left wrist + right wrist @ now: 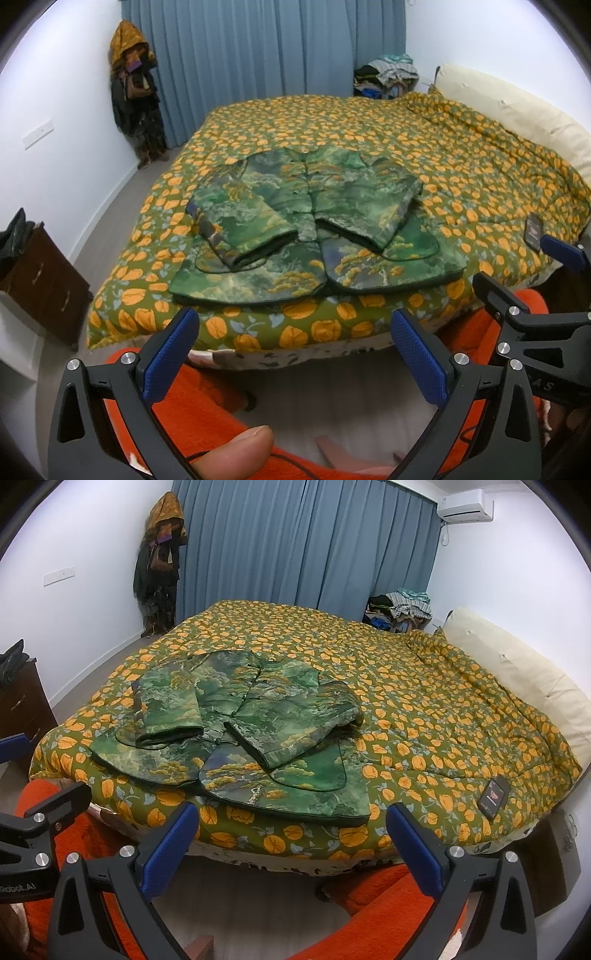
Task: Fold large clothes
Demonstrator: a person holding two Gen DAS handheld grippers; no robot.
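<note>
Both my grippers hang off the foot of the bed, jaws spread wide, nothing in them. Ahead lies the green jacket point(314, 229), flat on the orange-leaf quilt point(461, 166), sleeves already crossed in over the chest. Its long axis runs straight away from me, hem at the near edge, collar far. My left gripper point(295, 354) faces the hem's left half, my right gripper point(293, 840) its right corner; I'd call them about equally near, though the fisheye bends things. The next fold, I judge, takes the hem up toward the collar. A phone point(494, 797) sits well off right.
</note>
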